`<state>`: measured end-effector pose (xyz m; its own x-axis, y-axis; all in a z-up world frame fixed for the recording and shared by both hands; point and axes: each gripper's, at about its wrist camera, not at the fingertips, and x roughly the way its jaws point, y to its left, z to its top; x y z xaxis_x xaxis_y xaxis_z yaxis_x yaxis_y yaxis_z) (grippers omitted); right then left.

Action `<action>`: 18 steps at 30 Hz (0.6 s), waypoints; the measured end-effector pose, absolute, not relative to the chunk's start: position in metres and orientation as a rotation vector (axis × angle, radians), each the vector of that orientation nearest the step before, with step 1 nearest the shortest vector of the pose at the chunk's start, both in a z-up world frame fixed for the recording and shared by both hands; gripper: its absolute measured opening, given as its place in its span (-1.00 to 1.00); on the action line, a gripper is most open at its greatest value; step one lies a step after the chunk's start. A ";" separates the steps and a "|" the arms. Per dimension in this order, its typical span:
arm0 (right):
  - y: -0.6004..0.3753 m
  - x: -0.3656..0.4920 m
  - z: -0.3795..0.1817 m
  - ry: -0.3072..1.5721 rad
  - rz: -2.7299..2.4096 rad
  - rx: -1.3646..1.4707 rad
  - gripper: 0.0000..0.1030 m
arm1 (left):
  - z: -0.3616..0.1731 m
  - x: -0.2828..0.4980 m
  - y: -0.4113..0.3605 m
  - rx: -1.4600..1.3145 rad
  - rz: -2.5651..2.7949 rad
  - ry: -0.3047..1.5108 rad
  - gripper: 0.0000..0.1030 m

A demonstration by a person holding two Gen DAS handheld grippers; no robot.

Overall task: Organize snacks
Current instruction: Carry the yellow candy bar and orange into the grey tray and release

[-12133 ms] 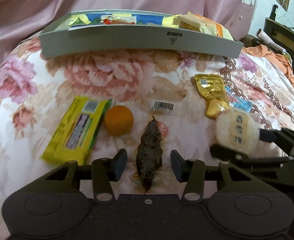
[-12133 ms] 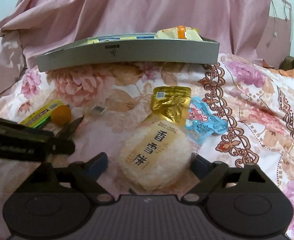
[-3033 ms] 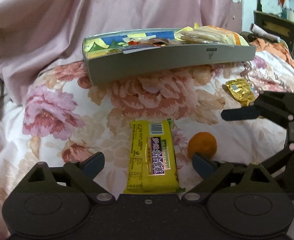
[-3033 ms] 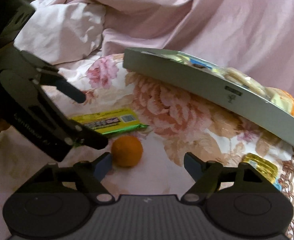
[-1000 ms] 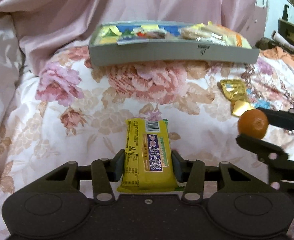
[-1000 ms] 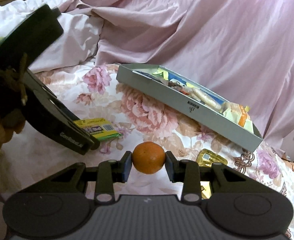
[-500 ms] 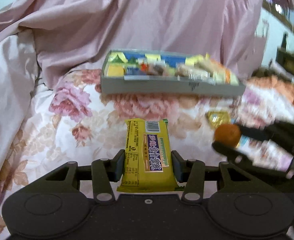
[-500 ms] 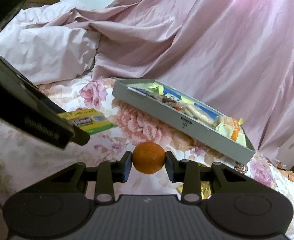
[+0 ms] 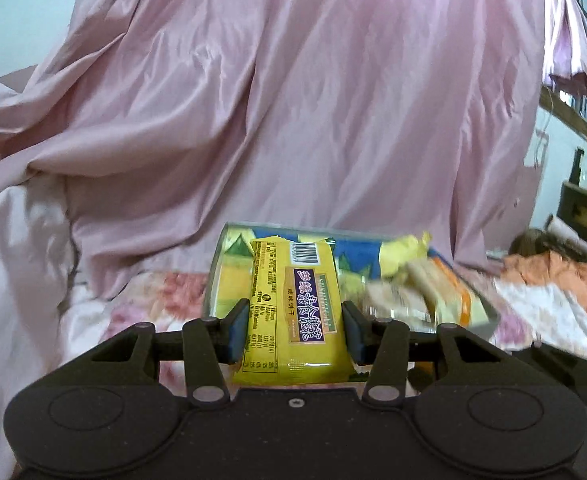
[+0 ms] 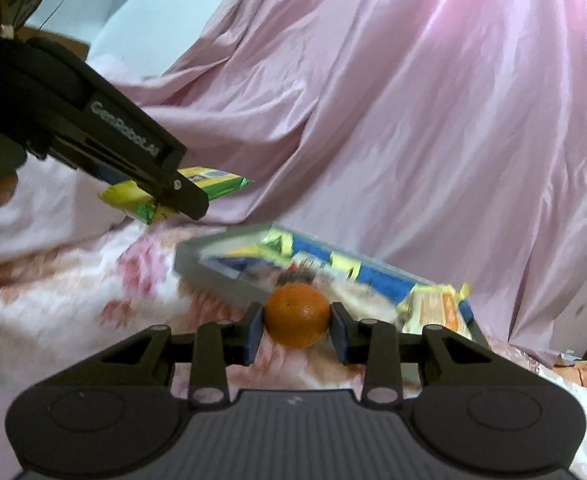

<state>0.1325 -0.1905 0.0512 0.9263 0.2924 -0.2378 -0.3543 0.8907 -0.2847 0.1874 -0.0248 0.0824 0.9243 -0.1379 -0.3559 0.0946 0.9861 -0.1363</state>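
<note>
Only the right wrist view shows the orange (image 10: 296,316) clamped in the right gripper (image 10: 296,330).

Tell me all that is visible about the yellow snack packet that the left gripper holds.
The yellow snack packet is a flat, oblong, glossy wrapper, plastic film by its look, with a green edge that shows in the right wrist view. Its face bears a barcode at the far end, a purple label with Chinese characters, and small black print along one side. The left gripper is shut on its two long sides near the near end, and it is lifted off the bed. It points toward the grey tray of snacks. Only the fingers touch it.
</note>
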 end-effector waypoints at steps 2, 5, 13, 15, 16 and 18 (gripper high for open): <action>-0.190 0.146 0.054 0.177 0.330 -0.309 -0.23 | 0.084 0.205 -0.025 -0.117 -0.124 0.377 -0.04; -0.187 0.165 0.051 0.163 0.318 -0.280 -0.23 | 0.083 0.230 -0.024 -0.112 -0.127 0.386 -0.04; -0.172 0.205 0.040 0.164 0.320 -0.252 -0.23 | 0.069 0.287 -0.020 -0.101 -0.134 0.390 -0.04; -0.167 0.210 0.037 0.174 0.321 -0.263 -0.23 | 0.065 0.298 -0.021 -0.093 -0.145 0.389 -0.04; -0.164 0.213 0.035 0.185 0.320 -0.268 -0.23 | 0.063 0.305 -0.021 -0.091 -0.145 0.390 -0.04; -0.160 0.217 0.033 0.197 0.317 -0.277 -0.23 | 0.059 0.312 -0.019 -0.093 -0.146 0.395 -0.04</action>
